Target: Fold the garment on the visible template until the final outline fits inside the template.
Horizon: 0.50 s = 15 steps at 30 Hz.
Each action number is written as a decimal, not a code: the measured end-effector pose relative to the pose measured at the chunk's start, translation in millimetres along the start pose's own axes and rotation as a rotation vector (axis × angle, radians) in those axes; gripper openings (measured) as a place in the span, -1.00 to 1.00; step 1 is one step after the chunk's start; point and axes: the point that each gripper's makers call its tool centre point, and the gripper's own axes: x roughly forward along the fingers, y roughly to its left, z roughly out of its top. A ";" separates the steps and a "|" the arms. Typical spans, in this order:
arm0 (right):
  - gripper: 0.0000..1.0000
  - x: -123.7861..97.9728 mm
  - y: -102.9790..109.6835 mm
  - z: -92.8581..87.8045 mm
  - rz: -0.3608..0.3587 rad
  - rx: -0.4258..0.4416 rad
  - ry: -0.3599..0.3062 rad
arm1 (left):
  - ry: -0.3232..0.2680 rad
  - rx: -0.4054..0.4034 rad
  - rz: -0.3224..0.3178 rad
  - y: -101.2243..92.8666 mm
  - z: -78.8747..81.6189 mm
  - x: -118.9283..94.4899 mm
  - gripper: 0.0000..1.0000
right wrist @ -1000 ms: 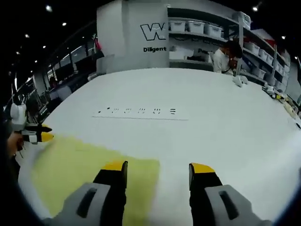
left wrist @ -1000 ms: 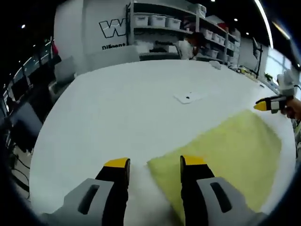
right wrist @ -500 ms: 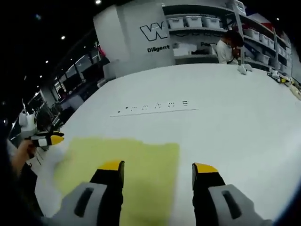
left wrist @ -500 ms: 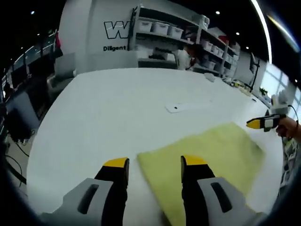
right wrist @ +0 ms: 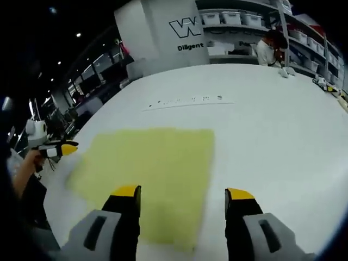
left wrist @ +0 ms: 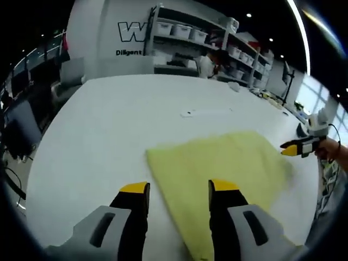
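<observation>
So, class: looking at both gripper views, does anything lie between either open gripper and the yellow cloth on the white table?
Nothing visible does. The yellow cloth lies flat on the white table, directly ahead of the right gripper and the left gripper, with bare tabletop around it.

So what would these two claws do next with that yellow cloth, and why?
Probably lower both onto the near edge and pinch it. The yellow cloth lies flat and unfolded on the white table, and the left gripper and right gripper are both open above that edge, holding nothing.
</observation>
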 end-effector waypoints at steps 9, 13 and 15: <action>0.16 -14.4 6.9 -19.7 0.022 -0.020 0.020 | 0.024 -0.032 -0.014 -2.7 -24.7 -16.8 -0.12; 0.11 -17.0 11.1 -27.7 0.039 -0.045 0.028 | 0.025 -0.020 -0.024 -5.7 -30.9 -24.0 -0.13; 0.08 -18.4 13.7 -30.7 0.053 -0.047 0.032 | 0.019 -0.020 -0.048 -11.7 -34.8 -28.7 -0.15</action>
